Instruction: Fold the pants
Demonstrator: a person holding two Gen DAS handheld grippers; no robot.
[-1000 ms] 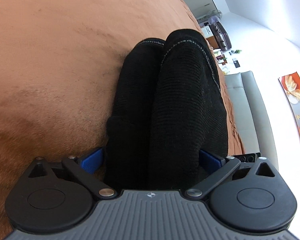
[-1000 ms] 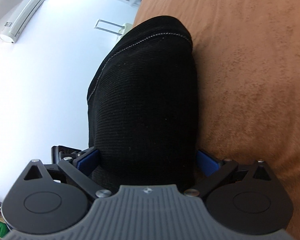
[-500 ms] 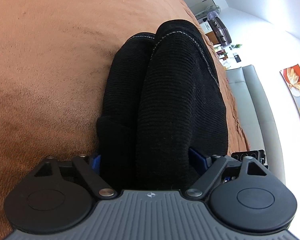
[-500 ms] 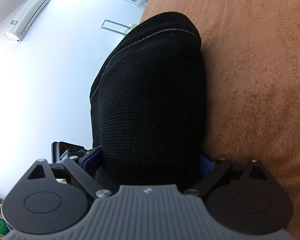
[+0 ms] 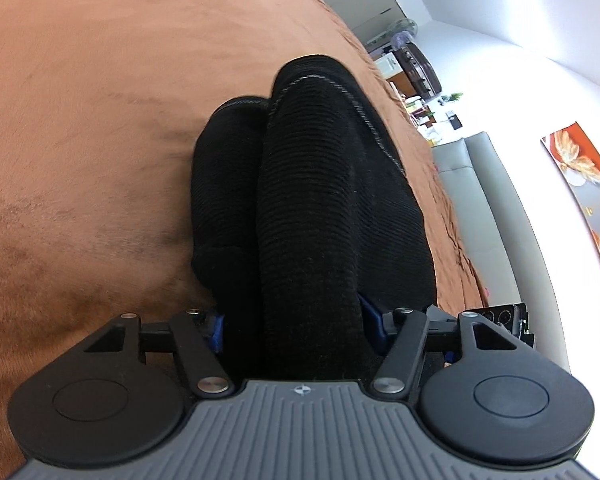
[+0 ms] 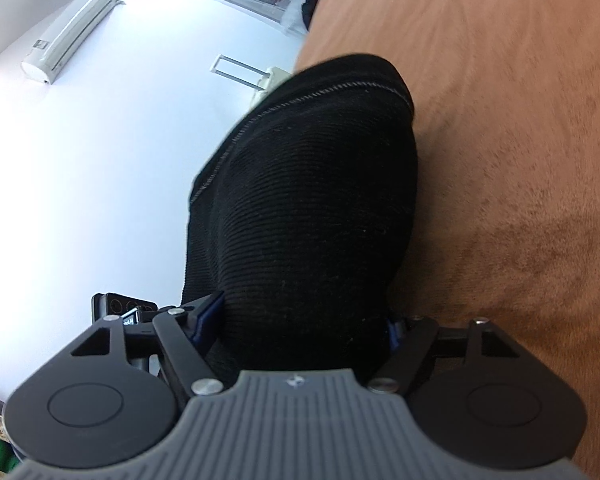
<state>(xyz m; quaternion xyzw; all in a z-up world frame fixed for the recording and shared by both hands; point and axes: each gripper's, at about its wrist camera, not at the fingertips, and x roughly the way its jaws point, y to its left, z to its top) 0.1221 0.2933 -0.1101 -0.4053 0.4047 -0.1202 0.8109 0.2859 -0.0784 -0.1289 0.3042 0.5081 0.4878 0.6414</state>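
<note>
Black ribbed pants (image 5: pixel 324 208) with a pale stitched hem lie bunched over a brown plush cover (image 5: pixel 100 120). My left gripper (image 5: pixel 296 328) is shut on a thick fold of the pants, which fills the gap between its blue pads. In the right wrist view the pants (image 6: pixel 308 208) hang forward from my right gripper (image 6: pixel 300 320), which is shut on another fold. The fabric hides most of both pairs of pads. The other gripper's black body shows at the edge of each view, close by.
The brown cover (image 6: pixel 520 160) fills one side of each view. A grey sofa (image 5: pixel 484 192), a fan and shelves lie beyond the cover's edge in the left wrist view. A white air conditioner (image 6: pixel 66 26) and a white wall show in the right wrist view.
Both grippers have closed tighter on the pants over the last second. The views have tilted a little and the fabric has bunched higher between the fingers.
</note>
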